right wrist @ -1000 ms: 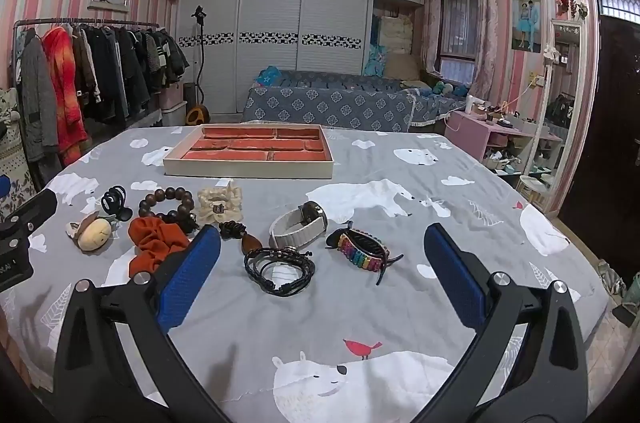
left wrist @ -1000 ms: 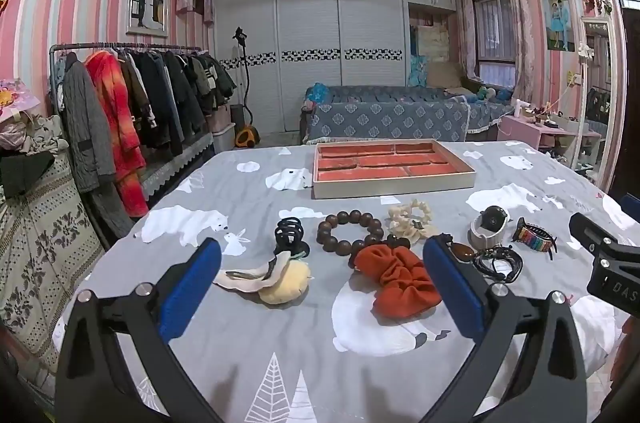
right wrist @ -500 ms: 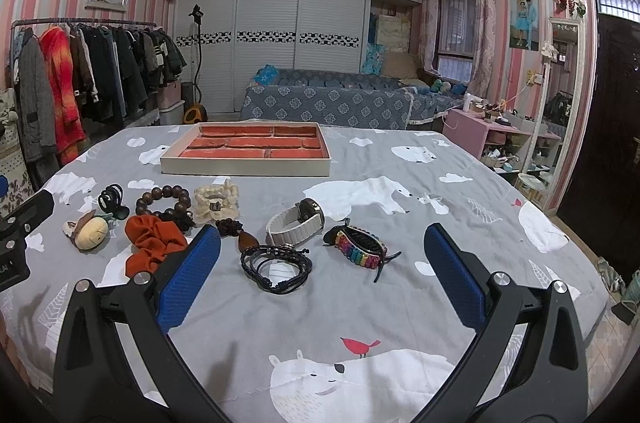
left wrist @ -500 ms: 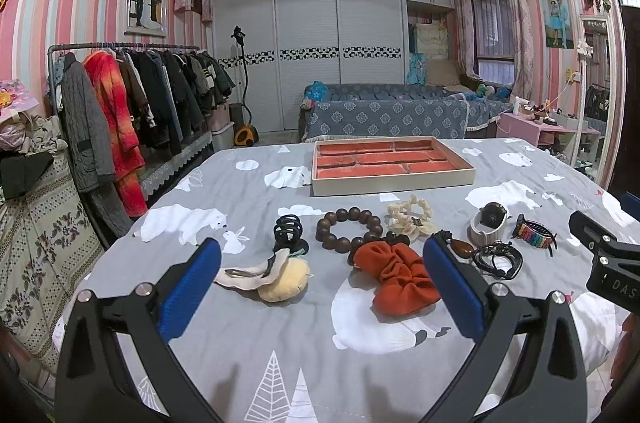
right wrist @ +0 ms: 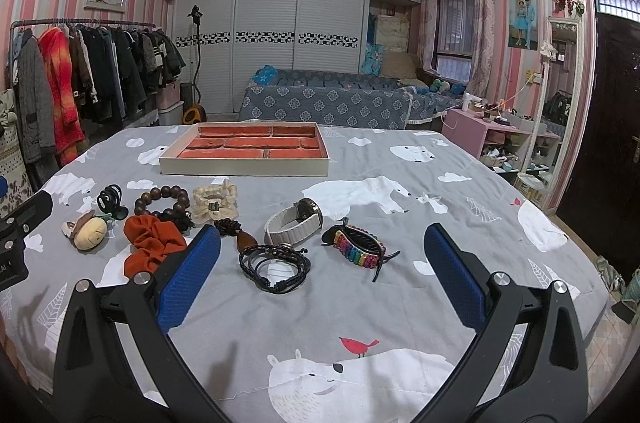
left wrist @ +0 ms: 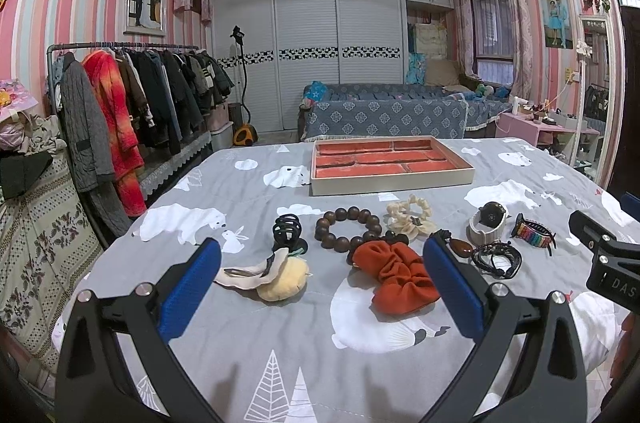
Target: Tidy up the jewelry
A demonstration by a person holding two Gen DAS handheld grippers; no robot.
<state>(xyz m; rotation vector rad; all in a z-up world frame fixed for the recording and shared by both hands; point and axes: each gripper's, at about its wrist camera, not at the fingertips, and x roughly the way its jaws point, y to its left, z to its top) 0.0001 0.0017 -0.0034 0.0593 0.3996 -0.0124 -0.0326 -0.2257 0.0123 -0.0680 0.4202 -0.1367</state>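
A cream tray (left wrist: 392, 179) (right wrist: 244, 167) with red compartments lies at the far side of the grey bear-print table. In front of it sit a black claw clip (left wrist: 287, 229), a brown bead bracelet (left wrist: 347, 229) (right wrist: 162, 203), a cream scrunchie (left wrist: 410, 217) (right wrist: 215, 205), an orange scrunchie (left wrist: 396, 277) (right wrist: 150, 247), a yellow plush clip (left wrist: 280, 277) (right wrist: 90, 231), a white watch (left wrist: 488, 223) (right wrist: 295, 223), a black cord bracelet (right wrist: 275, 265) (left wrist: 496, 259) and a rainbow band (right wrist: 357, 250) (left wrist: 534, 233). My left gripper (left wrist: 322, 289) and right gripper (right wrist: 322, 279) hover open above the table's near side, holding nothing.
A clothes rack (left wrist: 120, 119) stands left of the table. A blue-covered sofa (left wrist: 384, 115) sits behind the table and a pink side table (right wrist: 492, 133) at the right. The table's right edge (right wrist: 580, 247) drops to the floor.
Both grippers have shifted only slightly; the items sit a touch lower and nearer in view. Nothing was taken hold of.
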